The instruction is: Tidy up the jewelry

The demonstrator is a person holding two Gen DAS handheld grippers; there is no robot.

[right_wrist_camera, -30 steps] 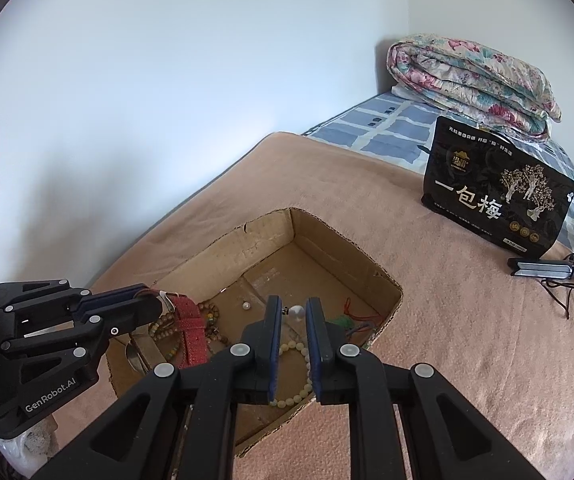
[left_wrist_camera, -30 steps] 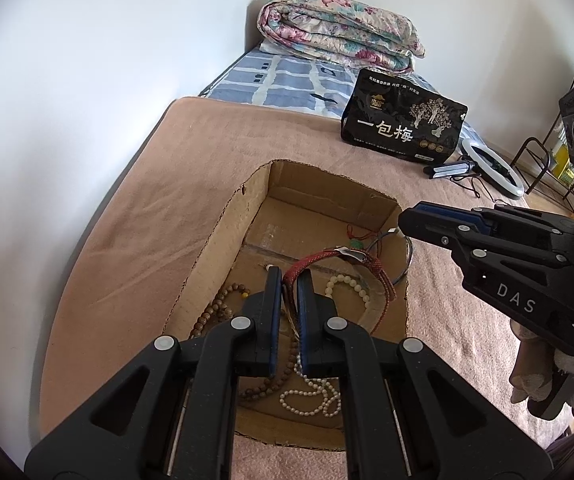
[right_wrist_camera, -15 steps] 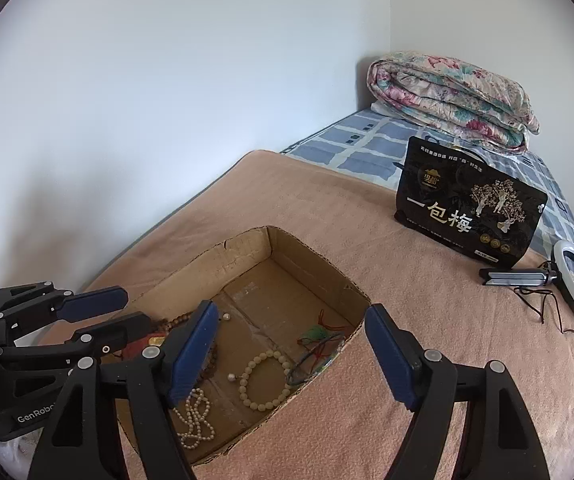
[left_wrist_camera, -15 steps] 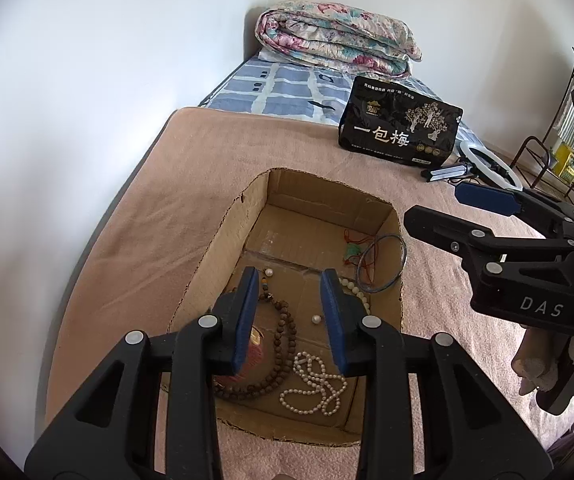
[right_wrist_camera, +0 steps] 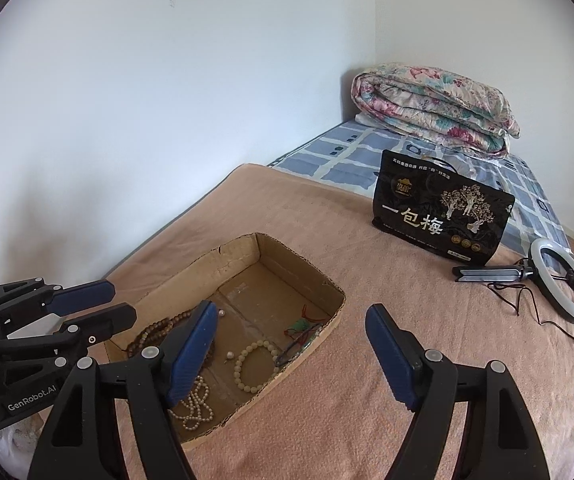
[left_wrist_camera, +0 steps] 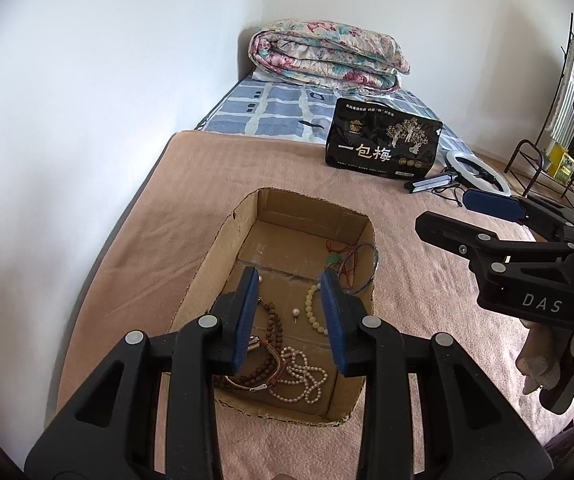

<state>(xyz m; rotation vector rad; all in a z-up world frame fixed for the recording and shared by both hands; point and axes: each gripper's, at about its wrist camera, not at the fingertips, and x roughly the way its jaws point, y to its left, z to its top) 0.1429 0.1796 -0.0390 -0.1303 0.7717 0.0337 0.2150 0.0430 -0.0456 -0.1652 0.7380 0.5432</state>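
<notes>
Box: cardboard box (left_wrist_camera: 203, 276) on the bed (left_wrist_camera: 427, 280), long axis running away from the cameras.
Jewelry: watch (left_wrist_camera: 261, 364), brown beads (left_wrist_camera: 273, 318), pearl strand (left_wrist_camera: 303, 376) — all inside, near end.
Left gripper (left_wrist_camera: 289, 316): jaws partly open, empty — above the watch.
Right gripper (right_wrist_camera: 291, 354): jaws wide, empty, over the box's right edge.

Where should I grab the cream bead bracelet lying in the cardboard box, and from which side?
Take the cream bead bracelet from straight above, pinching one strand of the loop. It lies flat on the cardboard box floor, apart from the other pieces, and the walls block a sideways approach.
</notes>
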